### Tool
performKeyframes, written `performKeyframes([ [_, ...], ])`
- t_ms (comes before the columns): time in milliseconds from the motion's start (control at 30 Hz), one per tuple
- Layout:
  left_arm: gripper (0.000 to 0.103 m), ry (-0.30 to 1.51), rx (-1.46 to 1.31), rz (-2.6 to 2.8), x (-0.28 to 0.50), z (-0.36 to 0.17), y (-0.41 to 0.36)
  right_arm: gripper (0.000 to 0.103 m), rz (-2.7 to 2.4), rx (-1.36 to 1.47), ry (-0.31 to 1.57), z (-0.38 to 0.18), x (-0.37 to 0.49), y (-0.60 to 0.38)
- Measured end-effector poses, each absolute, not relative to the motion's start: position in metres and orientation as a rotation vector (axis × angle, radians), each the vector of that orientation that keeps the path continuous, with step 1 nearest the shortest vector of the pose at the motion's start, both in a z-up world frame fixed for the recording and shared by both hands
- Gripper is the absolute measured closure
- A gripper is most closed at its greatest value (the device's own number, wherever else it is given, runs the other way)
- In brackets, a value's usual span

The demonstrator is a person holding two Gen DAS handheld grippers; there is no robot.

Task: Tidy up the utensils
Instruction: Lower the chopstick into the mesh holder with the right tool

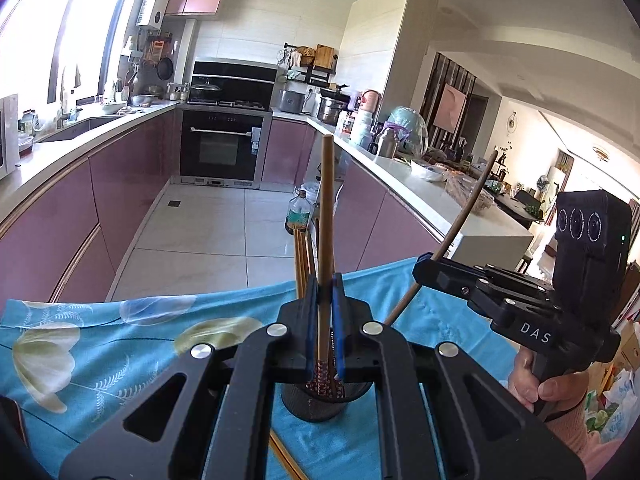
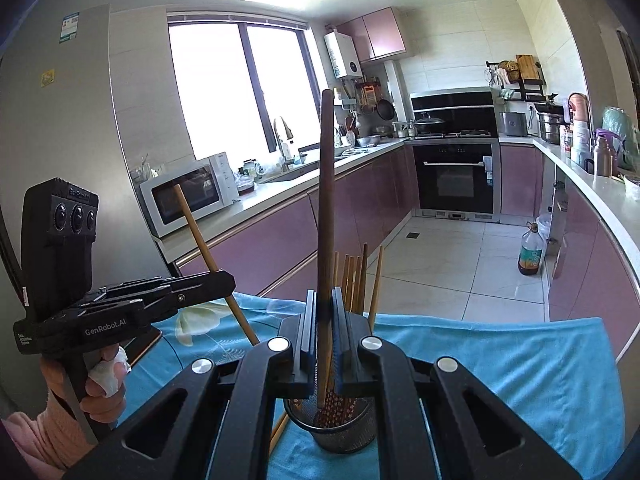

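Blue-padded fingers of the left gripper are clenched on a pale wooden chopstick, and the right gripper is clamped on a darker chopstick. Each stick stands nearly upright, its long axis running from the fingers down toward the black mesh holder, which sits directly beneath both grippers on the blue floral cloth over the counter. More chopsticks already stand in it. Neither hand looks clearly nearer; both sticks seem to need a straight drop.
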State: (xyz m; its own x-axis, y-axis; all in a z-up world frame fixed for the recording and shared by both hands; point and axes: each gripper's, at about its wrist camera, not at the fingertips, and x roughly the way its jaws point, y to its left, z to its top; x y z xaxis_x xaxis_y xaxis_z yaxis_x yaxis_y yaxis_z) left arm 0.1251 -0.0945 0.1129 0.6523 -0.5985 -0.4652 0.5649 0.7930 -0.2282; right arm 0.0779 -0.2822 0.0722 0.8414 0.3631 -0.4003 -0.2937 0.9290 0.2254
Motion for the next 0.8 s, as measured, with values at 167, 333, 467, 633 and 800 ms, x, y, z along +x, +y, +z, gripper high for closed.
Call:
performKeyframes([
  [167,0.096,0.587,-0.036,-0.653,0.134,0.097,-0.102,0.097,0.346,0.145,0.503,0.059,0.088,-0.278],
  [333,0.096,0.631,0.003,-0.652,0.141,0.082,-0.110,0.097,0.342,0.126,0.553,0.049,0.096,-0.273],
  [467,0.096,0.670,0.036,-0.656,0.147,0.069,-0.117,0.097,0.343,0.110,0.615,0.039,0.106,-0.268],
  [633,0.096,0.706,0.048,-0.646,0.158,0.055,-0.120,0.097,0.339,0.107,0.673,0.025,0.117,-0.265],
  [800,0.096,0.721,0.050,-0.637,0.168,0.046,-0.120,0.097,0.332,0.118,0.677,0.024,0.123,-0.266],
])
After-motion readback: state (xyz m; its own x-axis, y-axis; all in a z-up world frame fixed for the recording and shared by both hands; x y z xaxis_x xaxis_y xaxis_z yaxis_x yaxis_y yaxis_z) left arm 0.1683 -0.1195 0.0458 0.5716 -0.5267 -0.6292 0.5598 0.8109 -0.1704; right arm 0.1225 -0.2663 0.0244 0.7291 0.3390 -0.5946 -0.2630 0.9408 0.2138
